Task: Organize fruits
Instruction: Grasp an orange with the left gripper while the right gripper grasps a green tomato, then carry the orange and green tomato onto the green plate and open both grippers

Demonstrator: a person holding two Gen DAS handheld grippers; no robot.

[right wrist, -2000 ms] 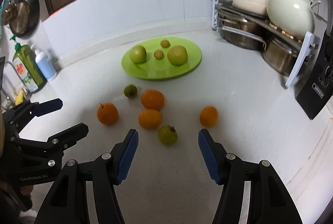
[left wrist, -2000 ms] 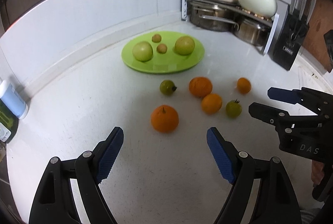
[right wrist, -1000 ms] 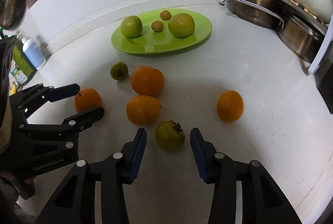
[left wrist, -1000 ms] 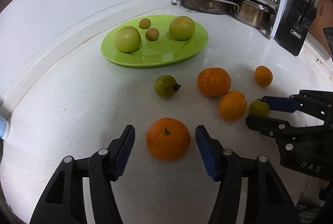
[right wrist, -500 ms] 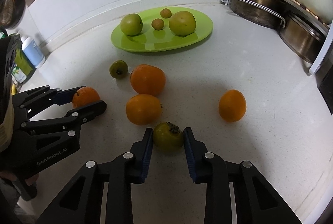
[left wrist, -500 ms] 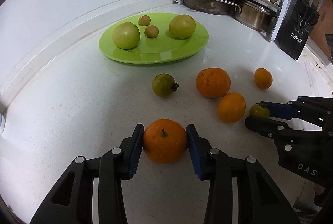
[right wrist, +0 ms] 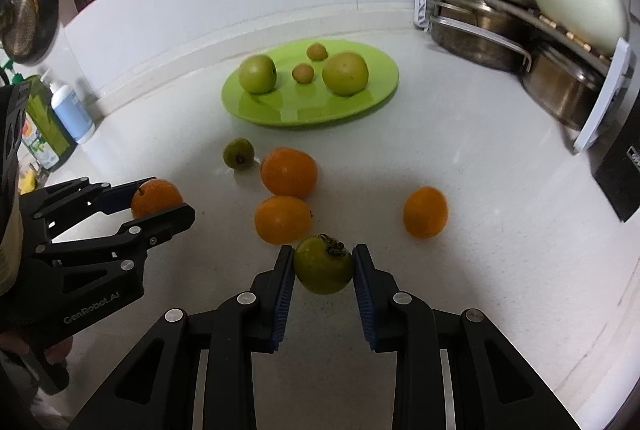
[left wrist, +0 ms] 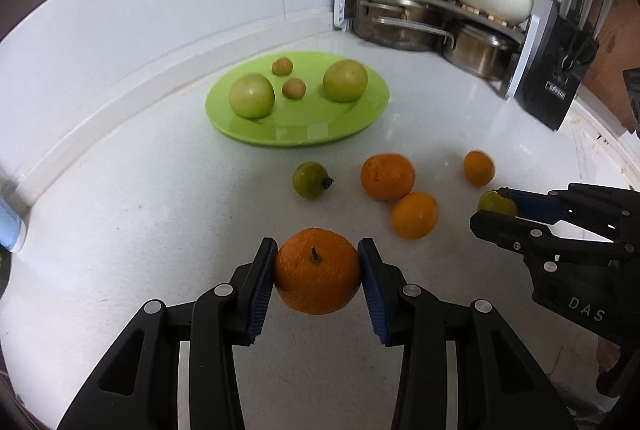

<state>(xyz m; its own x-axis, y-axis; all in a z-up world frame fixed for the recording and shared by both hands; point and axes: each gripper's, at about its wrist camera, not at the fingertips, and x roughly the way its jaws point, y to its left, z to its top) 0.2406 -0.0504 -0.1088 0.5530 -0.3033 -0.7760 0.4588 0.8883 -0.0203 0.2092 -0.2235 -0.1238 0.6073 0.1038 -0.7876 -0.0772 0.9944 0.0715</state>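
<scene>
- Your left gripper (left wrist: 318,276) is squeezing a big round orange with a little stem (left wrist: 317,270). Both blue pads (left wrist: 370,286) press on its sides.
- Your right gripper (right wrist: 323,272) is pinched on a small round green fruit with a dry brown top (right wrist: 324,264).
- Both fruits sit low over the white speckled counter (right wrist: 480,158). You cannot tell if they touch it.
- Three more oranges lie on the counter: a big one (right wrist: 289,171), a middle one (right wrist: 283,219) just in front of it, and a small one (right wrist: 425,212) off to the right.
- Another small green fruit (right wrist: 239,153) lies near the shiny green oval plate (right wrist: 280,110).
- The plate holds two green apples (right wrist: 258,73) and two tiny brown fruits (right wrist: 303,73).
</scene>
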